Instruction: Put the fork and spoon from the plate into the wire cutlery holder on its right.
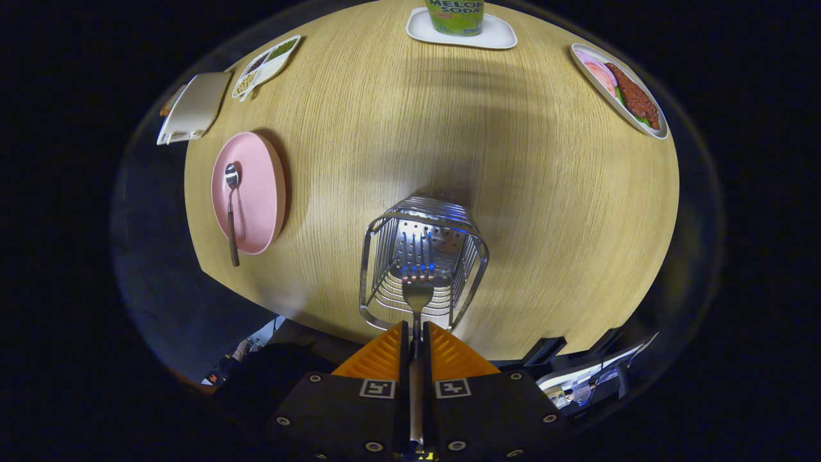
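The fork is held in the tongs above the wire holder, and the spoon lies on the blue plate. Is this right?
Not quite: the plate is pink, not blue, as the gripper view shows. The tongs do hold the fork above the wire holder, and the spoon lies on that plate.

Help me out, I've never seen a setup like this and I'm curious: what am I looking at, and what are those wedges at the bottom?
The camera rides on a hand-held two-finger gripper and looks forward along its fingers, which are the wedges. They are shut on a fork, tines pointing ahead over the wire cutlery holder. Below is a wooden table. To the holder's left a pink plate carries a spoon. Beyond lie a divided snack dish, a green drink on a white tray, and a plate of food.
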`<state>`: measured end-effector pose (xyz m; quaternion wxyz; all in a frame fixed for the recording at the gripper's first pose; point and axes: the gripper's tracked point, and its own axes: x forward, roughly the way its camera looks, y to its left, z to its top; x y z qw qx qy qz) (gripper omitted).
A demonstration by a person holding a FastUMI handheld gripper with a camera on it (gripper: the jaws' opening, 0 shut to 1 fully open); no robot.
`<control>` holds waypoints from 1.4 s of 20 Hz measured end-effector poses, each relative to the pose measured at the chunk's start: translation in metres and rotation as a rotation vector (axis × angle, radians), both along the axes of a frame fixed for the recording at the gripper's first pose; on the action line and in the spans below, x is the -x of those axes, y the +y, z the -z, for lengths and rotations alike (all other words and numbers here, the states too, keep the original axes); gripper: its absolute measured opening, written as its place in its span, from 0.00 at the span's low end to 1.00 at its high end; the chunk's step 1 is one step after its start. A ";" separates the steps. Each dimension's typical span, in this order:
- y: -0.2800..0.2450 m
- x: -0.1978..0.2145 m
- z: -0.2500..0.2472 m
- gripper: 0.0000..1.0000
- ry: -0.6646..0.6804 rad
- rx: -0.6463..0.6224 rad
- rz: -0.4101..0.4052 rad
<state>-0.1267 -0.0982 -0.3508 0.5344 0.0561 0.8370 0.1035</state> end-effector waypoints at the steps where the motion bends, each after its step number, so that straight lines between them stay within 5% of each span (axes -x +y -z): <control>1: -0.002 -0.004 0.001 0.10 -0.016 0.009 0.006; 13: 0.009 -0.053 -0.020 0.36 -0.400 0.039 0.116; 16: 0.024 -0.077 -0.040 0.43 -0.587 0.019 0.150; 21: 0.052 -0.113 -0.087 0.80 -0.927 -0.004 0.204; 23: 0.064 -0.126 -0.104 0.88 -1.058 -0.010 0.222; 28: 0.097 -0.138 -0.131 0.91 -1.271 -0.003 0.258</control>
